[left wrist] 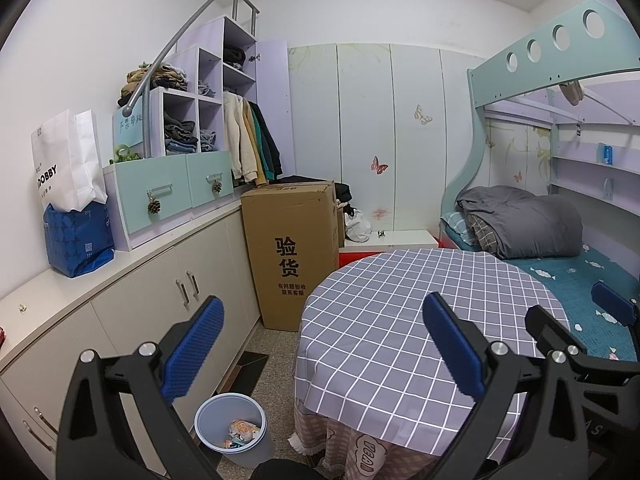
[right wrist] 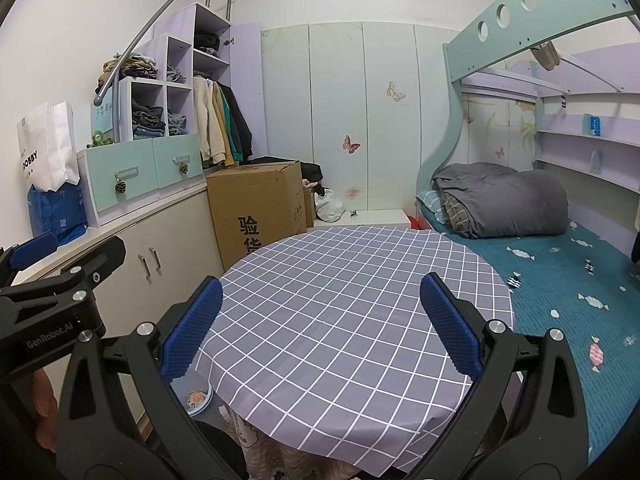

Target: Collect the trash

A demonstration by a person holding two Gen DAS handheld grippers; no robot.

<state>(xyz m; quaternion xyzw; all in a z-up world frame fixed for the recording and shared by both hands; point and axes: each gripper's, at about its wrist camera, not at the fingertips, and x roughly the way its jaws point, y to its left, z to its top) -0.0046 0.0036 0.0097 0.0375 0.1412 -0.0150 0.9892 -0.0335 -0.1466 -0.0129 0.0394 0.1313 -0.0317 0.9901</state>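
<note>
The left gripper (left wrist: 322, 346) hangs nearest, jaws spread wide and empty, above the near edge of the round checked tablecloth (left wrist: 400, 320). The right gripper (right wrist: 320, 326) is likewise released, holding nothing. At seven o'clock, on the floor beside the table, the blue wastebasket (left wrist: 230, 424) holds crumpled wrappers (left wrist: 240, 432). The tabletop shows no litter, so collection looks finished; any next move calls for scanning elsewhere for trash.

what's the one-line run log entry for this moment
left gripper: open, empty | right gripper: open, empty | table: no trash seen | bin: floor beside table, holds wrappers
</note>
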